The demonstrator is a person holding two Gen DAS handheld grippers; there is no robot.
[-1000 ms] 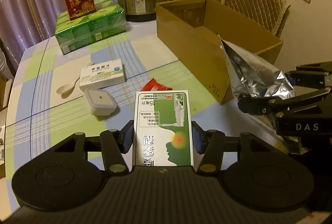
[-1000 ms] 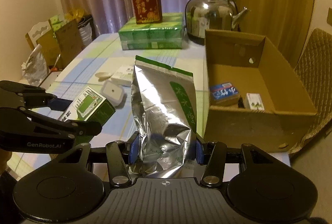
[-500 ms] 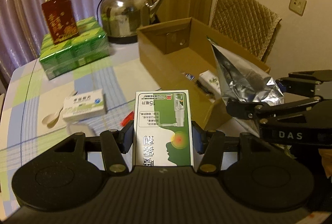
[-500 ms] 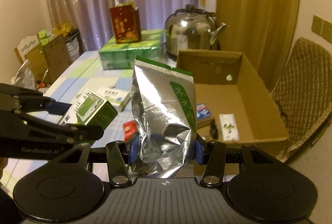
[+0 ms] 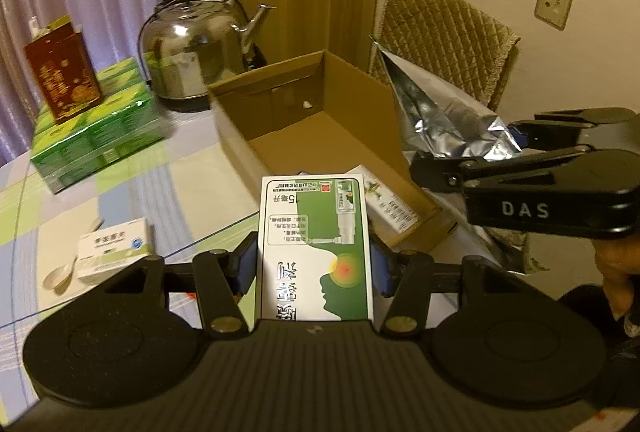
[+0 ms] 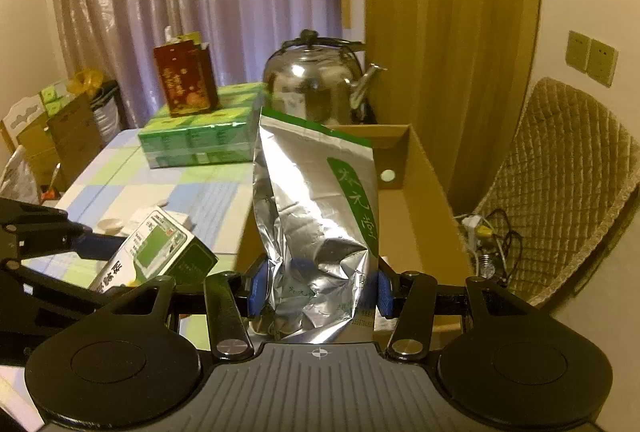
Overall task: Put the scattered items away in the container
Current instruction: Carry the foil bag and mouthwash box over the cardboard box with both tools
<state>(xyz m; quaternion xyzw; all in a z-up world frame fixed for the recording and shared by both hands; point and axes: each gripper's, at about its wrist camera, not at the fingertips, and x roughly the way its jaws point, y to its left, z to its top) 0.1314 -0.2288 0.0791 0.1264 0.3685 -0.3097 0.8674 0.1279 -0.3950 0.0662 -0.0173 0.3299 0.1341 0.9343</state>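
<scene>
Green-and-white box (image 5: 315,244), silver pouch (image 6: 316,232), brown carton (image 5: 320,119), checked tablecloth (image 5: 120,191).

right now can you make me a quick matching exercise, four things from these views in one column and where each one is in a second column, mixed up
Things:
1. green and white box
2. silver foil bag
3. red gift bag
4. white medicine box

Places:
A. lying on the checked tablecloth beside a spoon
B. held in the right gripper
C. standing on the stack of green packs
D. held in the left gripper

Pairs: 1-D, 2-B, 3-C, 4-A
</scene>
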